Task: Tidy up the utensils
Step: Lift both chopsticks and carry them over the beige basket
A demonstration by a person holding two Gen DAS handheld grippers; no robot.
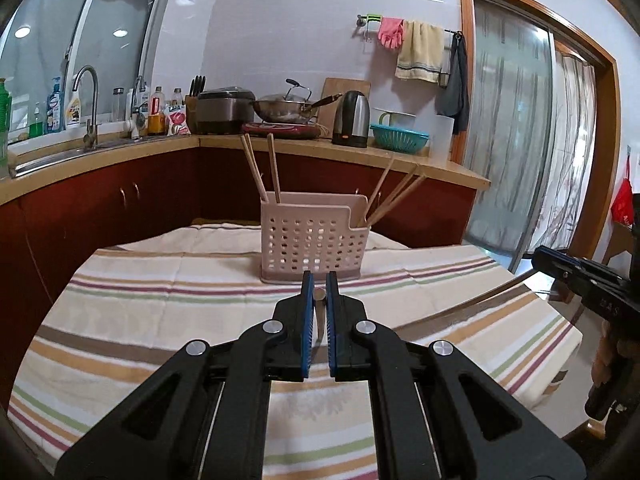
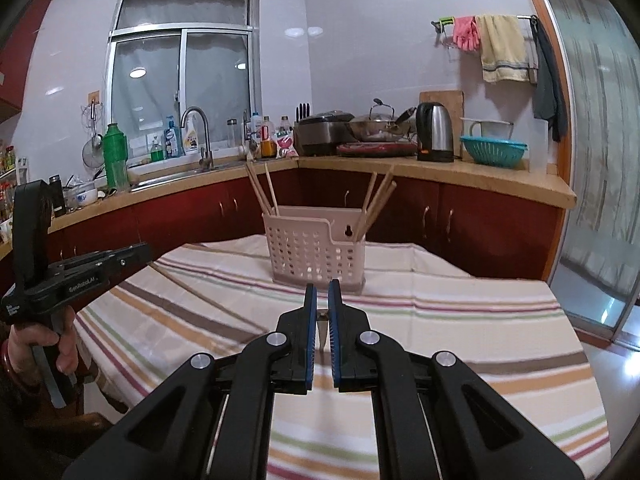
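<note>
A pink perforated utensil holder (image 1: 310, 242) stands on the striped tablecloth (image 1: 160, 312), with wooden chopsticks (image 1: 256, 170) in its left and right compartments. It also shows in the right wrist view (image 2: 318, 250). My left gripper (image 1: 319, 286) is shut on a thin metal utensil (image 1: 319, 316) just in front of the holder. In the right wrist view the left gripper's body (image 2: 80, 276) is shut on a long thin wooden chopstick (image 2: 192, 288). My right gripper (image 2: 322, 294) is shut on a thin metal utensil (image 2: 322, 330) in front of the holder.
A kitchen counter (image 1: 400, 156) with sink, bottles, rice cooker, wok, kettle (image 1: 352, 120) and teal colander runs behind the table. A sliding glass door (image 1: 520, 140) is at right. The table edge drops off at right (image 1: 568, 344).
</note>
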